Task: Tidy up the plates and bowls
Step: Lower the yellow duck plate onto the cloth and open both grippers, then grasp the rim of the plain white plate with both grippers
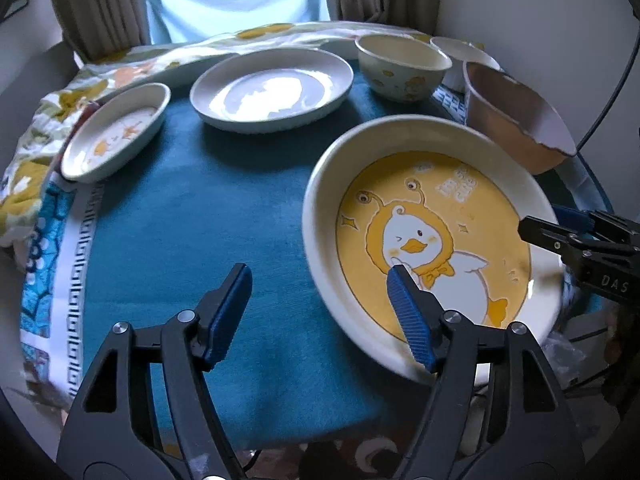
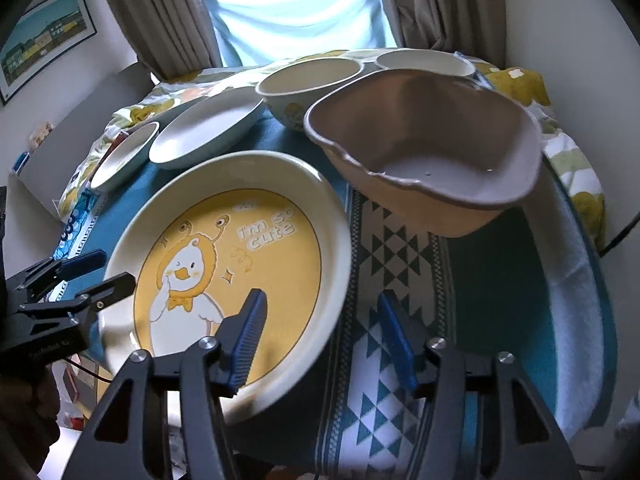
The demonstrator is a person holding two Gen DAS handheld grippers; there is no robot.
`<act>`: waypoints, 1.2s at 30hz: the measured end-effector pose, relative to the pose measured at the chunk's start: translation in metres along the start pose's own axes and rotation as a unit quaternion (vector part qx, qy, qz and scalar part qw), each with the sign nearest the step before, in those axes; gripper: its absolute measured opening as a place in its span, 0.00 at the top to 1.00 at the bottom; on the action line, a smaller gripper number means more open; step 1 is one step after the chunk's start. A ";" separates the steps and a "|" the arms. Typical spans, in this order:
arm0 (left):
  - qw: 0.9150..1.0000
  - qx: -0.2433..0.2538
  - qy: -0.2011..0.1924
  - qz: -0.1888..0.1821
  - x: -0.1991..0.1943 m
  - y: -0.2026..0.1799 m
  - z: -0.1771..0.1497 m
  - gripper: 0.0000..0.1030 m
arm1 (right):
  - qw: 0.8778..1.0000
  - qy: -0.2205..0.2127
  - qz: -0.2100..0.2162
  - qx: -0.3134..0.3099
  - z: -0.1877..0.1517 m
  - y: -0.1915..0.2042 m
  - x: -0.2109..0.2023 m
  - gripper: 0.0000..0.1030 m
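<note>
A large cream plate with a yellow duck picture [image 1: 432, 240] [image 2: 240, 264] lies at the near side of the teal-covered table. My left gripper [image 1: 320, 280] stands open astride the plate's left rim, one blue pad over the duck and the other over the teal cloth. My right gripper [image 2: 320, 300] is open astride the right rim, its left pad above the plate and its right pad above the patterned cloth. Neither pair of pads presses on the rim. Each gripper also shows in the other's view: the right gripper [image 1: 560, 232] and the left gripper [image 2: 100, 276].
Behind the duck plate stand a brown wavy-rimmed bowl [image 2: 432, 160] [image 1: 516, 116], a cream printed bowl [image 1: 400, 68], a white bowl [image 1: 460, 56], a white deep plate [image 1: 272, 88] and a small oval dish [image 1: 116, 132]. A bunched floral cloth [image 1: 48, 120] edges the table's far and left sides.
</note>
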State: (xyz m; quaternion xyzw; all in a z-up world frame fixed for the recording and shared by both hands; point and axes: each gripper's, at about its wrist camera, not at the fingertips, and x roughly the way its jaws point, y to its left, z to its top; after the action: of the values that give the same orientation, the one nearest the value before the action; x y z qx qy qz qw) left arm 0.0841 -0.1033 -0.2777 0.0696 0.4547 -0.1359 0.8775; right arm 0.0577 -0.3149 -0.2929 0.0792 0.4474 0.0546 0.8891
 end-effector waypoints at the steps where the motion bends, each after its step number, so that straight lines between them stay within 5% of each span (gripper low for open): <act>1: 1.000 -0.001 -0.003 0.001 -0.005 0.001 0.001 0.34 | 1.000 0.001 -0.002 0.000 0.001 0.001 -0.004 0.49; 8: 0.999 -0.010 -0.039 0.011 -0.075 0.008 0.020 0.34 | 0.999 -0.042 -0.005 -0.025 0.021 0.027 -0.072 0.48; 9: 0.999 -0.012 -0.046 0.012 -0.088 0.009 0.025 0.34 | 0.998 -0.053 -0.007 -0.033 0.025 0.032 -0.084 0.44; 11: 0.998 -0.019 -0.061 0.018 -0.116 0.011 0.034 0.30 | 0.996 -0.074 -0.008 -0.047 0.035 0.044 -0.106 0.09; 12: 0.997 -0.022 -0.066 0.019 -0.125 0.013 0.037 0.25 | 0.995 -0.087 -0.002 -0.054 0.041 0.050 -0.118 0.03; 14: 0.995 -0.032 -0.089 0.027 -0.149 0.019 0.045 0.00 | 0.991 -0.119 0.008 -0.060 0.051 0.062 -0.139 0.01; 19: 0.989 -0.029 -0.135 0.056 -0.181 0.038 0.063 0.00 | 0.987 -0.144 0.013 -0.070 0.074 0.083 -0.153 0.01; 27: 0.990 -0.031 -0.135 0.028 -0.161 0.113 0.109 0.00 | 0.990 -0.120 -0.025 -0.068 0.111 0.126 -0.127 0.01; 36: 0.995 0.028 -0.091 -0.041 -0.084 0.176 0.175 0.00 | 0.997 -0.062 -0.043 0.036 0.161 0.143 -0.047 0.01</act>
State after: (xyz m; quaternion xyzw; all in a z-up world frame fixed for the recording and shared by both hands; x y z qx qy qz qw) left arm 0.2270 0.0361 -0.1081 0.0623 0.3711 -0.1900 0.9068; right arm 0.1555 -0.1975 -0.1340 0.0948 0.3960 -0.0046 0.9133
